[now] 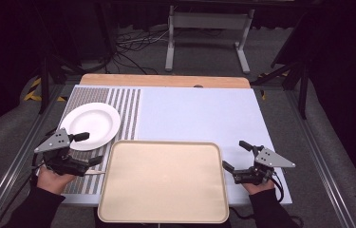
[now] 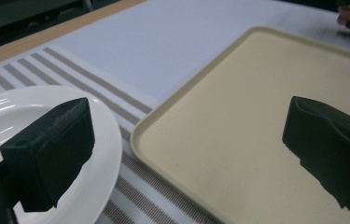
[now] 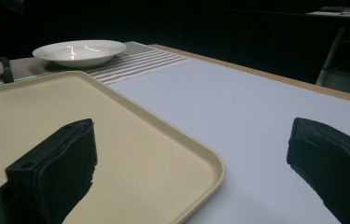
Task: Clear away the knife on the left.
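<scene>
Dark room, grey carpet [image 1: 280,52], white stand [image 1: 209,28] (cables [image 1: 133,47] beside)

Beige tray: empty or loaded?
Empty. The beige rectangular plastic tray shows a bare surface in the high view and both gripper views; the round white plate sits beside it, outside.
</scene>
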Demonstrator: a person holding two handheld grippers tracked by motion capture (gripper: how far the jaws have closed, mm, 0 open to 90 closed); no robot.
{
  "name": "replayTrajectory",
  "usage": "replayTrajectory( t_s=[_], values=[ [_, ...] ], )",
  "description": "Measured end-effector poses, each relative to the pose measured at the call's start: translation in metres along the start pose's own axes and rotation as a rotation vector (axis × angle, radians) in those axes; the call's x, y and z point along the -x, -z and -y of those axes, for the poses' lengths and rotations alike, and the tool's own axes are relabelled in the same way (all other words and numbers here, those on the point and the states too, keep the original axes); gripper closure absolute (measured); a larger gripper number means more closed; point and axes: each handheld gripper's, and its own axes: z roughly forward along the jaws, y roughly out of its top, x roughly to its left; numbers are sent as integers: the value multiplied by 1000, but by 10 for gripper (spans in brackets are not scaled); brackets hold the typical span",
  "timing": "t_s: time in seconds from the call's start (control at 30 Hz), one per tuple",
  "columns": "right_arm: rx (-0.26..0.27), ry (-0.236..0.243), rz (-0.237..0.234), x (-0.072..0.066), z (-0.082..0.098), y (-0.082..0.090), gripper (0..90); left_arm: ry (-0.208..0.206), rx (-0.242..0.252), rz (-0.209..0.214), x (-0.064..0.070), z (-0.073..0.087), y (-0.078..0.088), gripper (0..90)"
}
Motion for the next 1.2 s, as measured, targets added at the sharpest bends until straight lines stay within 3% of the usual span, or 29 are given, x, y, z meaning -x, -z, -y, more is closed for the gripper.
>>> replayTrajectory(
  t_s=[0.27, 0.47, 0.53, 0.57, 0.67, 0.87, 0.97, 1.03, 1.2],
  values=[
    [-25, 2, -3, -1, 1, -2, 23, -72, -228, -54, -13, -13, 13, 34],
    [-26, 1, -2, -1, 1, -2, 23, -116, -355, -92, -26, -17, 23, 37],
    [-23, -2, -1, -1, 1, -2, 23, -123, -417, -82, -30, -17, 23, 39],
    [-28, -2, 2, -1, 1, -2, 23, -123, -417, -82, -30, -17, 23, 39],
    [-28, -2, -1, -1, 1, -2, 23, -138, -495, -66, -33, -17, 22, 40],
    [-30, -3, -3, -1, 1, -2, 23, -155, -601, -43, -36, -17, 20, 47],
    [-26, -6, -12, -1, 1, -2, 23, -190, -678, -42, -36, -16, 17, 78],
    [-26, -9, -14, -1, 1, -2, 23, -206, -692, -39, -36, -16, 16, 76],
    [-19, -20, -20, 0, 1, -2, 18, -232, -799, 2, -42, -11, 9, 71]
  ],
)
